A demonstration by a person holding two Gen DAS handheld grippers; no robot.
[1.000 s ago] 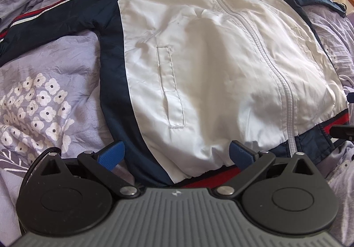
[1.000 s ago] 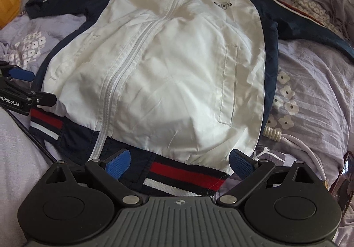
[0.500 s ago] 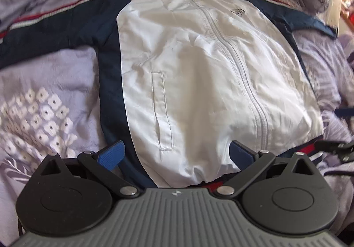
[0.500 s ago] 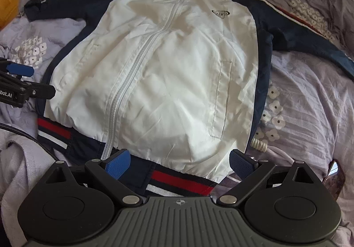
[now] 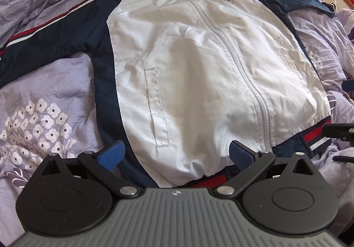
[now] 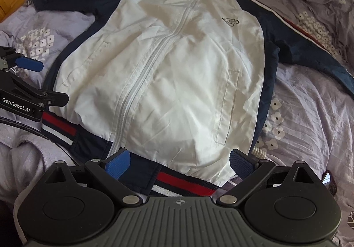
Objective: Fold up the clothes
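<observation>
Both our left claw (image 5: 177,155) and right claw (image 6: 180,161) gape wide, empty, above the jacket (image 6: 177,74) hem; its slippery shell may slide or bunch on the rumpled bed (image 6: 309,114).

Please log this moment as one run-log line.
jacket: flat, zipped, unfolded | left hand-held gripper: open, at hem | right hand-held gripper: open, at hem
</observation>
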